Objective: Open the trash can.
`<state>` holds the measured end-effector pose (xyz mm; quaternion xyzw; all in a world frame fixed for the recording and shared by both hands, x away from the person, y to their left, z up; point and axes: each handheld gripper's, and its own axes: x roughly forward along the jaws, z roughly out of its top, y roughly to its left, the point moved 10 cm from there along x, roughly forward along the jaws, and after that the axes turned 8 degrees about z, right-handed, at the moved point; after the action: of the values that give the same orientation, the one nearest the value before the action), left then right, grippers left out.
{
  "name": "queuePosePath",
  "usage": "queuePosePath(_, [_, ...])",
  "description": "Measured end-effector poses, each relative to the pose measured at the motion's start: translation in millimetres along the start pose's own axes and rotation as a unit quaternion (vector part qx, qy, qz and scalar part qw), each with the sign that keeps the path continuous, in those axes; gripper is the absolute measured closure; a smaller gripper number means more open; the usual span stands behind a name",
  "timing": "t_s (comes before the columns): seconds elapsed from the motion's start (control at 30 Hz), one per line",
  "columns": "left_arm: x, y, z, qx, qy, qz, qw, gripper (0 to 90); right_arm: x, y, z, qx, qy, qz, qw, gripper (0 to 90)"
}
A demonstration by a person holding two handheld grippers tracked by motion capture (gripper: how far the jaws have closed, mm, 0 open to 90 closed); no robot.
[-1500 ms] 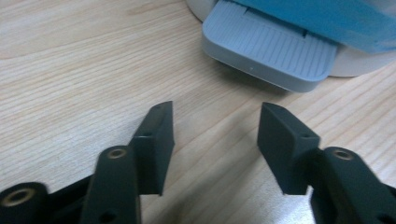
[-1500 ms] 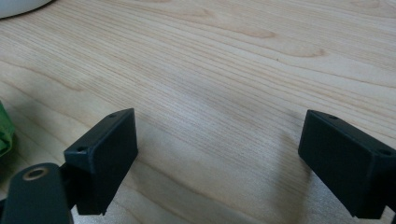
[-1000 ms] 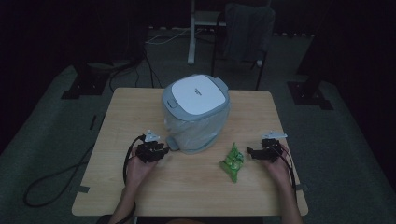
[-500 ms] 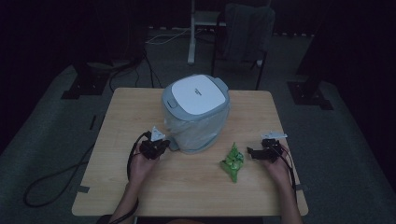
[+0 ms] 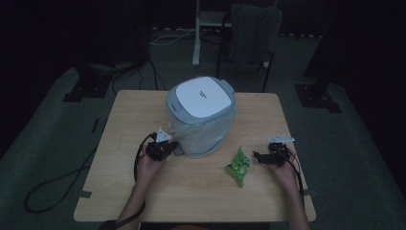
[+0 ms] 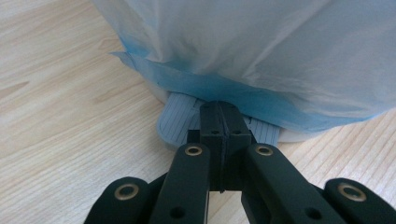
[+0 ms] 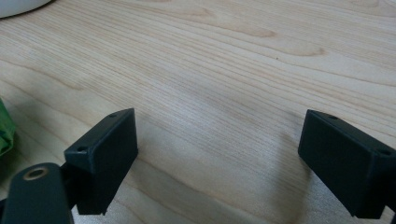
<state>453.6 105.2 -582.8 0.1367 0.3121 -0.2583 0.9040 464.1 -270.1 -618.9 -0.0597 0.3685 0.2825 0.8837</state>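
Observation:
A small grey pedal bin (image 5: 201,115) with a white lid (image 5: 200,96) stands mid-table, and its lid is down. It is lined with a pale blue-white bag (image 6: 261,51). My left gripper (image 5: 173,146) is at the bin's foot. Its jaws (image 6: 219,112) are shut together with nothing between them, and their tips lie over the ribbed grey pedal (image 6: 180,125). Whether they press on the pedal I cannot tell. A crumpled green wrapper (image 5: 238,166) lies right of the bin. My right gripper (image 5: 257,155) rests open on the wood just right of it, and its jaws (image 7: 217,154) are wide apart with the green wrapper (image 7: 3,133) at the left edge.
The light wooden table (image 5: 129,124) has bare wood on its left side and along its front. Beyond the far edge stand a chair (image 5: 251,28) and dark stands. A black cable (image 5: 52,187) loops over the floor at the left.
My left gripper has shifted a little to the right, up to the foot of the bin. The right gripper, the wrapper and the bin have stayed where they were.

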Motion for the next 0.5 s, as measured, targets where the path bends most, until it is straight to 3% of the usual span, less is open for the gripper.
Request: queuePosePath(0.5, [3.0, -0.5, -4.0, 0.002, -0.017, -0.007, 0.9998, 90.0, -0.4, 0.4, -0.5, 0.000, 0.000, 0.000, 1.0000, 11.0])
